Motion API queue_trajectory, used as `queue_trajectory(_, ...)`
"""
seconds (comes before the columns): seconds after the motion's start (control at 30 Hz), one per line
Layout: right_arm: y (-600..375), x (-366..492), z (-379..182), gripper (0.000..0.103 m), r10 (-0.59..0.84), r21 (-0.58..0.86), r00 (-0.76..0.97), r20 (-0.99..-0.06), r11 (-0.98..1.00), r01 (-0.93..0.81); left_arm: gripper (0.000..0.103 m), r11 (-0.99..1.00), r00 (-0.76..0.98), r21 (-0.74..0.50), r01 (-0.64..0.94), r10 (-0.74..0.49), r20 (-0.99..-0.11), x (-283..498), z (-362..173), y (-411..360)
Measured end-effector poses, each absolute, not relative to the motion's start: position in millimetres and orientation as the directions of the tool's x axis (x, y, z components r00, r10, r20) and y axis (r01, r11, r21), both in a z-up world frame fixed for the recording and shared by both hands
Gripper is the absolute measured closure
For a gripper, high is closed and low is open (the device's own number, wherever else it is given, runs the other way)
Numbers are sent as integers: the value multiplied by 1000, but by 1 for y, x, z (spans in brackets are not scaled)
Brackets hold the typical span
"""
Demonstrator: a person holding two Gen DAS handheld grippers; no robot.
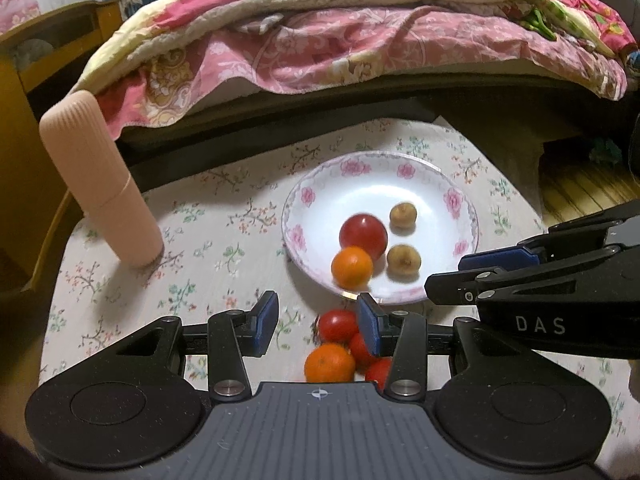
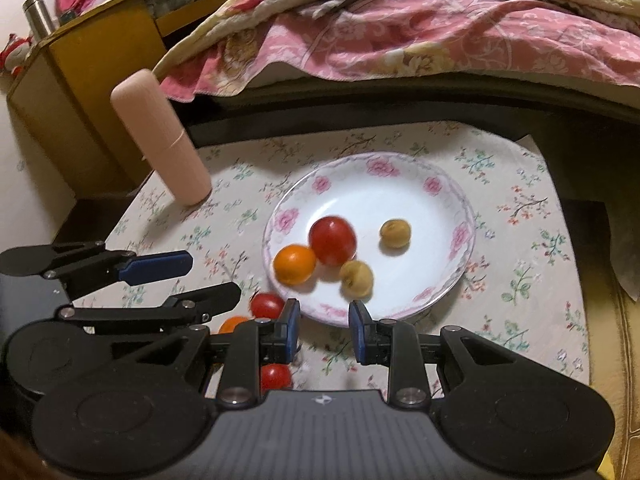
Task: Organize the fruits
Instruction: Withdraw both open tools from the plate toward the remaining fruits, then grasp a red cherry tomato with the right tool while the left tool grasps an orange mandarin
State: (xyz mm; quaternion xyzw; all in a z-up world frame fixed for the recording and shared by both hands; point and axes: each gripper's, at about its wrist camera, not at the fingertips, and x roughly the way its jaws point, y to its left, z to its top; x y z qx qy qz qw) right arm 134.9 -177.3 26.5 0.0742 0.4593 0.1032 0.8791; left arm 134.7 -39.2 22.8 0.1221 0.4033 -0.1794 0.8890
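Setting: bedside low table under a floral-print cloth (image 2: 500, 216), with a rumpled pink quilt (image 1: 360, 40) on the bed behind it.
Plate: white shallow dish with pink flower rim (image 1: 404, 168), holding one large red tomato (image 1: 363, 235), one orange mandarin (image 1: 352, 266) and two small brownish round fruits (image 1: 403, 216).
Loose fruit: small red tomatoes (image 1: 338, 325) and a second orange mandarin (image 1: 329, 363) on the cloth, just beside the plate's near rim.
Left gripper (image 1: 318, 320): mine, jaws apart, empty, poised over the loose pile.
Right gripper (image 2: 323, 330): mine, jaws apart, empty, at the plate's near edge.
Bystander item: tall ribbed pale-pink plastic bottle (image 1: 100, 184), upright, well apart from the plate.
Step, as I judge it: partway through; loose fruit not yet plated.
Next move calls for: lowering the left jaws around one tomato, closing gently.
View difference: left wrist shows the whole loose cluster; right wrist hides most of it behind gripper parts, yet shows a steel flask (image 2: 38, 14) on the wooden cabinet.
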Motion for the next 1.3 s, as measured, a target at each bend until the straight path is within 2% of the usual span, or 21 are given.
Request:
queue_trajectory(0.47, -149, 110, 4, 73, 290, 219, 476, -830, 955, -201, 50, 881, 556, 83, 467, -219, -802, 106, 4, -17)
queue_trajectory(0.63, -140, 107, -1, 73, 287, 190, 462, -839, 951, -245, 43, 866, 537, 75, 495, -237, -810, 97, -1, -9)
queue_trajectory(1.03, -127, 115, -19, 73, 258, 120, 430, -865, 939, -322, 42, 829, 478, 56, 557, -265, -837, 89, -19, -7)
queue_trajectory(1.3, -117, 124, -28, 73, 287, 127, 413, -864, 920, -372, 42, 817, 457, 30, 576, -291, -841, 87, -22, -7)
